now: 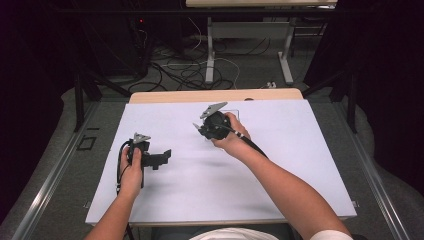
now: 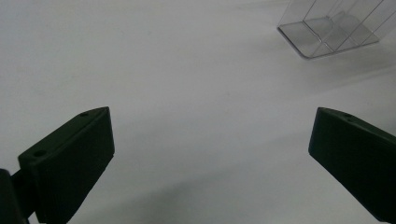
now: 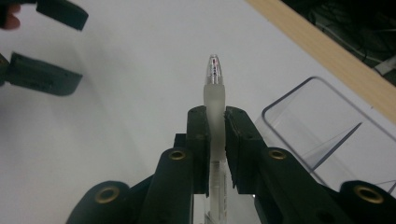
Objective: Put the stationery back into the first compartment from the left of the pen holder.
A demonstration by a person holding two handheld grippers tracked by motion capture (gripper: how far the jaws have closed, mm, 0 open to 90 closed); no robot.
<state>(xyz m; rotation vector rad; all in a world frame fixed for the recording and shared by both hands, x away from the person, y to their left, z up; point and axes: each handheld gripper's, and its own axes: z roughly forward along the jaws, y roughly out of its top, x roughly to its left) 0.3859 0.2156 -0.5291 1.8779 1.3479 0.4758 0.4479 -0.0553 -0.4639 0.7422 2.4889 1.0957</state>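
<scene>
On the white worktop [image 1: 280, 165] a clear plastic tray [image 3: 327, 135] lies at about twelve o'clock, the left gripper [image 1: 162, 157] waits at nine with jaws wide apart — while the right gripper [image 3: 215, 126], just beside the tray, is clamped on a translucent pen [image 3: 214, 88].

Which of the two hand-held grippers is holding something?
The right hand-held gripper: its jaws clamp a clear pen. The left hand-held gripper stands open with nothing between its jaws.
</scene>
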